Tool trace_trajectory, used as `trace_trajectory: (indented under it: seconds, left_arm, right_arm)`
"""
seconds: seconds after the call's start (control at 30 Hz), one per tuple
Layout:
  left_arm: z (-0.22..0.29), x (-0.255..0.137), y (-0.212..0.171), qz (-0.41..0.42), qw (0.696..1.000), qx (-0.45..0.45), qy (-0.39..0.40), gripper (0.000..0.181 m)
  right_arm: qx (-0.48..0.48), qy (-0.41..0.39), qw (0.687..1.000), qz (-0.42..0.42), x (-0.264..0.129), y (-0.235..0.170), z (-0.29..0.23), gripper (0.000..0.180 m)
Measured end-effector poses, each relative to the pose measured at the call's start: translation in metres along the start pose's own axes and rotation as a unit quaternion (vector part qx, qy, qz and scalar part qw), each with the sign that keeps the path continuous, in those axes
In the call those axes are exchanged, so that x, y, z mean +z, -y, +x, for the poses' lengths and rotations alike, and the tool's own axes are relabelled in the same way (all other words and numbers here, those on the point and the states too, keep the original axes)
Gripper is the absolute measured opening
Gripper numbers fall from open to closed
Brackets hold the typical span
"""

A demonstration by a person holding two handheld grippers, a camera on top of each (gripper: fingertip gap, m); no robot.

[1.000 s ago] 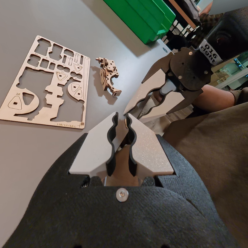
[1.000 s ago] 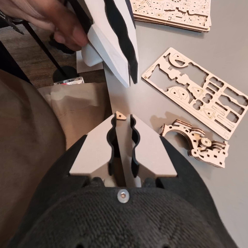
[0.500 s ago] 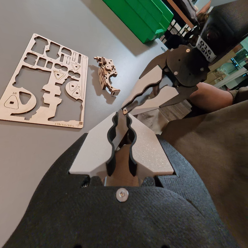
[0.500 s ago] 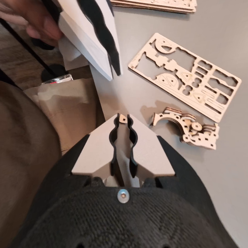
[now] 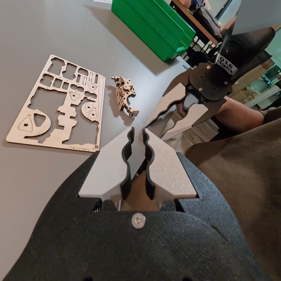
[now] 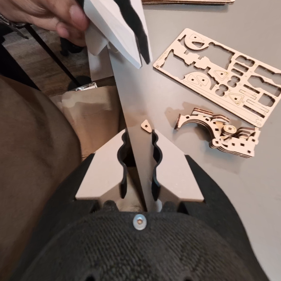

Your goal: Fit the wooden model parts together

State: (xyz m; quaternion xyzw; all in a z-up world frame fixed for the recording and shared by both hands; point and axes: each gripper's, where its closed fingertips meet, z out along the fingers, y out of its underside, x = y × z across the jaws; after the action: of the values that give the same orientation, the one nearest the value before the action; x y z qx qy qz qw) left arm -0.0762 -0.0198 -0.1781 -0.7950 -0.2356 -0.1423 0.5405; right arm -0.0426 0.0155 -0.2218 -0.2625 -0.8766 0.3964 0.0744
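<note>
Small flat rounded-triangle wooden piece (image 6: 146,128) with a square hole lies on the grey table (image 6: 190,174) near its edge, just ahead of the right gripper (image 6: 139,132), narrow end pointing away; contact with the right finger tip unclear. Right fingers spread, empty. Left gripper (image 5: 137,130) slightly parted, empty. Layered part-built wooden model (image 6: 215,132) lies flat, long axis across the right view, arch end toward the small piece. Punched-out plywood parts sheet (image 5: 57,104) beyond it. Stack of sheets (image 6: 187,1) cut off at top. Green plastic bin (image 5: 150,27) at far edge.
</note>
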Motion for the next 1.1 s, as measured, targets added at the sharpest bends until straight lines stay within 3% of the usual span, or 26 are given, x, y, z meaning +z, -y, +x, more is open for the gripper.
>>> trace_trajectory:
  seconds: [0.2, 0.5, 0.83, 1.1]
  left_arm:
    - [0.000, -0.001, -0.001, -0.001, 1.000, -0.002, -0.002, 0.008]
    - [0.003, -0.002, -0.002, -0.002, 1.000, 0.001, -0.008, 0.008]
    - [0.004, -0.001, -0.004, -0.007, 1.000, 0.001, -0.008, 0.009]
    - [0.000, 0.011, 0.004, -0.001, 1.000, 0.007, 0.004, 0.015]
  right_arm:
    - [-0.003, 0.018, 1.000, 0.011, -0.002, 0.005, -0.008, 0.024]
    - [0.024, -0.038, 0.999, -0.004, 0.009, 0.007, 0.007, 0.010]
    - [0.043, -0.032, 0.999, -0.005, 0.005, 0.004, 0.007, 0.009]
    - [0.071, -0.101, 0.987, 0.099, -0.040, 0.033, 0.046, 0.009]
